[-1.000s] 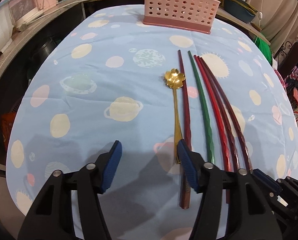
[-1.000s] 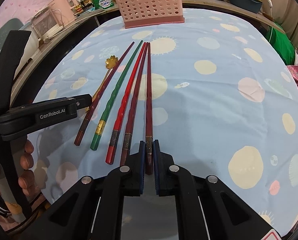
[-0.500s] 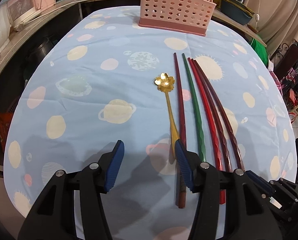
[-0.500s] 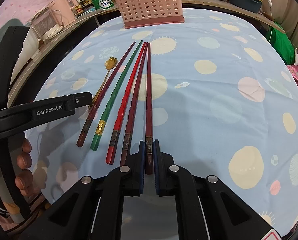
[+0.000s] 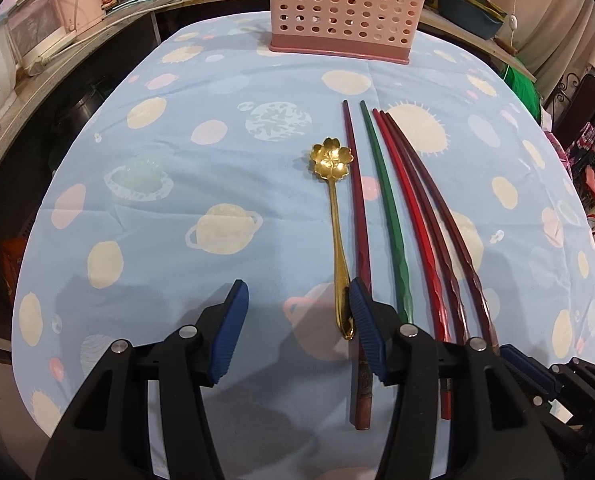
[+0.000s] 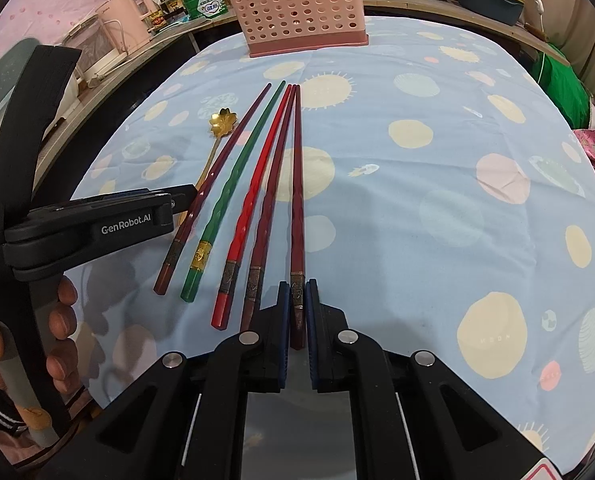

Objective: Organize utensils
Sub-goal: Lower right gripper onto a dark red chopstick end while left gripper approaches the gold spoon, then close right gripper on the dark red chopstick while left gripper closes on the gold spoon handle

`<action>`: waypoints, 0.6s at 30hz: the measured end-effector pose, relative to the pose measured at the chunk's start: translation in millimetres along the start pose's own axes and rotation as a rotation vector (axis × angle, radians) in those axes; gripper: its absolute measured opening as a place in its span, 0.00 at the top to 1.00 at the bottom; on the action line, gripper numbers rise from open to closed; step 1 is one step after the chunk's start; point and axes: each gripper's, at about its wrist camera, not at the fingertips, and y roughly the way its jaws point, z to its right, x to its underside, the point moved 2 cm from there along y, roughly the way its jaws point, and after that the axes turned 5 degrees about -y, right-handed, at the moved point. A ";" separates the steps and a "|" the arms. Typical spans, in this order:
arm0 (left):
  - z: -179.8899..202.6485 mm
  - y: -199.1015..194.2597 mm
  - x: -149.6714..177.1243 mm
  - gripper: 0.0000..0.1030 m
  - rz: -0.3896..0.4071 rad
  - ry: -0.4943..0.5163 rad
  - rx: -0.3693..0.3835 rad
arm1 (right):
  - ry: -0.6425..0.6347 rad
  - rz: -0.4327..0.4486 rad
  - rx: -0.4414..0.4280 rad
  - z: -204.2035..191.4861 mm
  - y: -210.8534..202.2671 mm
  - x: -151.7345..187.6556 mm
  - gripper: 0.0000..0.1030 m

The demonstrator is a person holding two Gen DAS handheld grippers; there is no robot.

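**Right tool pinched on a chopstick, left tool straddling the spoon handle**

Closest to me, my right tool point(image 6: 296, 312) is pressed together on the butt end of the dark maroon chopstick point(image 6: 297, 184), the rightmost of the row, pads clamped just behind its metal band. The stick looks to be lying flat on the counter point(image 6: 437, 208), under its pale blue planet-print cloth. My left tool point(image 5: 297, 312) is spread about halfway, nothing pinched, and its right pad sits just beside the tail of the gold flower-bowled spoon point(image 5: 335, 236). The handle end lies inside the gap, hard against that pad.

Just right of the spoon runs another maroon chopstick point(image 5: 359, 216), partly under that same pad, then the green chopstick point(image 5: 389, 216), the bright red one point(image 5: 413, 216) and a brownish-red one point(image 5: 437, 224).

The risk, as I judge it: if I close left now, that pad could drag the neighbouring maroon stick along with the spoon, or flick the thin handle out sideways. On the right, lifting a long stick by its very end may let the tip droop and sweep the brownish-red one touching it.

Further out the sticks fan slightly and their tips nearly meet. Beyond them the cloth is open all the way to the pink perforated plastic utensil basket point(image 5: 343, 4) at the counter's far edge. Plenty of bare cloth lies to the right; on the left the counter's rim falls off into a dark gap before the side shelf.
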 end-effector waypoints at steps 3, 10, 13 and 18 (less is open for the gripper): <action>-4.5 -1.6 1.2 0.62 0.003 -0.008 0.002 | 0.001 0.000 -0.001 0.1 -0.1 -0.1 0.93; -11.2 -6.9 5.1 0.74 -0.010 -0.018 0.036 | 0.004 0.002 -0.002 -0.5 -0.1 0.0 0.93; -11.4 -11.6 3.1 0.74 -0.004 -0.050 0.075 | 0.004 0.003 -0.002 -0.8 -1.1 0.8 0.93; -0.8 -13.1 0.1 0.73 0.002 -0.031 0.092 | 0.005 0.003 -0.007 0.2 -0.8 0.4 0.93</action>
